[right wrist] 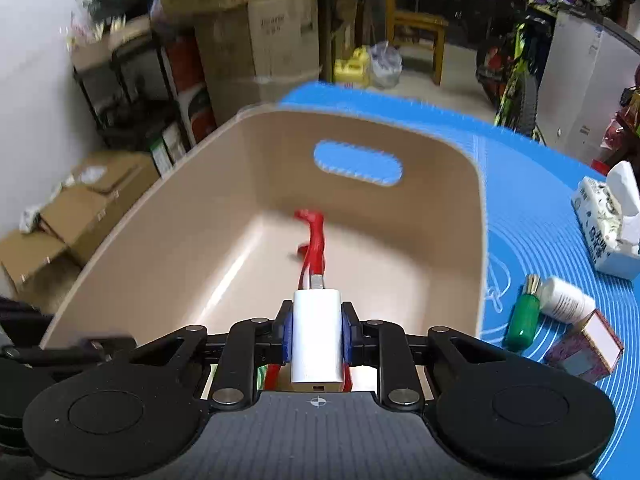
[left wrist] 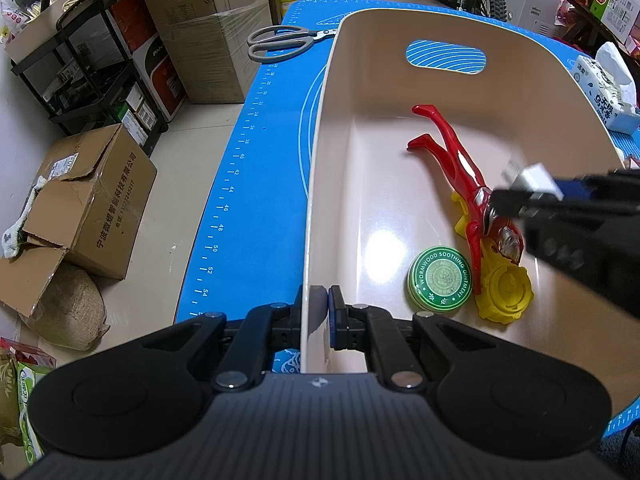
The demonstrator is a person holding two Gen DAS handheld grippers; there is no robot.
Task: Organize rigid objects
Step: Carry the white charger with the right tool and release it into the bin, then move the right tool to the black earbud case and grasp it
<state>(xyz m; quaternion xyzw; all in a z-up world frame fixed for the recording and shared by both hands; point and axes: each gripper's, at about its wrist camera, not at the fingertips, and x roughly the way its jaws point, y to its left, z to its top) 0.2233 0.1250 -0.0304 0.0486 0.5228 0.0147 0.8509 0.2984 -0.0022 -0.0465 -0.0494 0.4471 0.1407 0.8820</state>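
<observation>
The left gripper (left wrist: 323,312), at the bottom centre of the left wrist view, is closed on the near side wall of the beige plastic bin with a cut-out handle slot (left wrist: 400,32); one pad sits outside the wall and one inside.

The right gripper (right wrist: 318,334), at the lower centre of the right wrist view, is clamped on a white rectangular plug-in charger (right wrist: 318,340). The blue pads press both long sides of the charger, and its metal prongs point forward, away from the camera. In the left wrist view the same gripper enters from the right edge, with the charger (left wrist: 534,178) held above the interior of the bin.

Inside the bin, a red and silver toy figure (left wrist: 460,176) lies diagonally in the centre right of the left wrist view. Its head end lies on a yellow plastic toy part (left wrist: 506,292). A round green ointment tin (left wrist: 439,279) lies just beside both, on the bin floor.

The bin stands on the blue ruled mat (left wrist: 248,184) covering the counter. Grey-handled scissors (left wrist: 280,42) lie on the mat at the upper centre left. In the right wrist view, a green toothpick holder (right wrist: 522,320), a white pill bottle (right wrist: 566,300), a small patterned box (right wrist: 586,350) and a tissue pack (right wrist: 608,224) lie at the right of the frame.
</observation>
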